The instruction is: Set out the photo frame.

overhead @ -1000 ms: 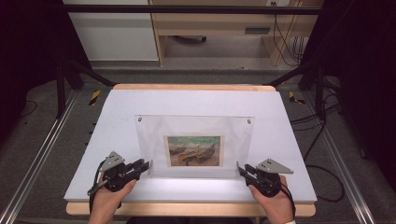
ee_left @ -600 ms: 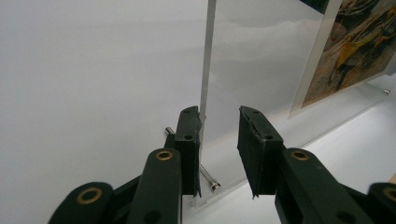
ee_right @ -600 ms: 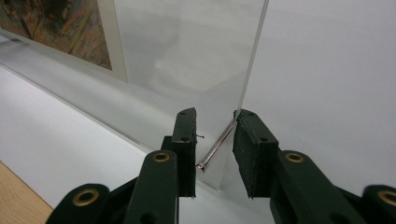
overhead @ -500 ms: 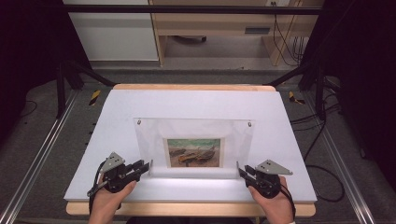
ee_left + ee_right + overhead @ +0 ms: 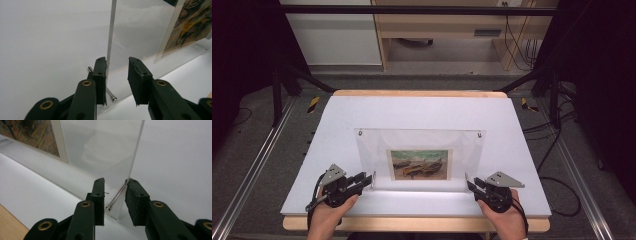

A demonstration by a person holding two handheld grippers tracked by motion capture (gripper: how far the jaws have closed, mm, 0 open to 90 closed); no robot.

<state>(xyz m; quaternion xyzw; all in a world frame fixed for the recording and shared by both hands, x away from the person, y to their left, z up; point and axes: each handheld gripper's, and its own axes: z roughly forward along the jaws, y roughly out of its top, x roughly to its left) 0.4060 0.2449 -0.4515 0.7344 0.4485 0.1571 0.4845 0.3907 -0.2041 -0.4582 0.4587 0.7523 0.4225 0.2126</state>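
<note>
Frame [image 5: 419, 160]: clear acrylic, upright on white table [image 5: 422, 112], picture inside, near front edge.
Left gripper [image 5: 368, 180]: at lower left corner; jaws apart, astride the pane edge, one pad touching.
Right gripper [image 5: 472, 185]: at lower right corner; jaws apart, straddling the edge and a metal pin [image 5: 116, 198].

Clear acrylic frame [image 5: 419, 159] with a boat painting, upright near the table's front edge

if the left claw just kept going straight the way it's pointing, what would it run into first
The clear acrylic picture frame. The left claw already straddles its lower corner: one jaw lies against the panel's edge, the other stands apart. Pushing on, the panel and the metal standoff pin would likely jam deeper into the jaws.
</note>
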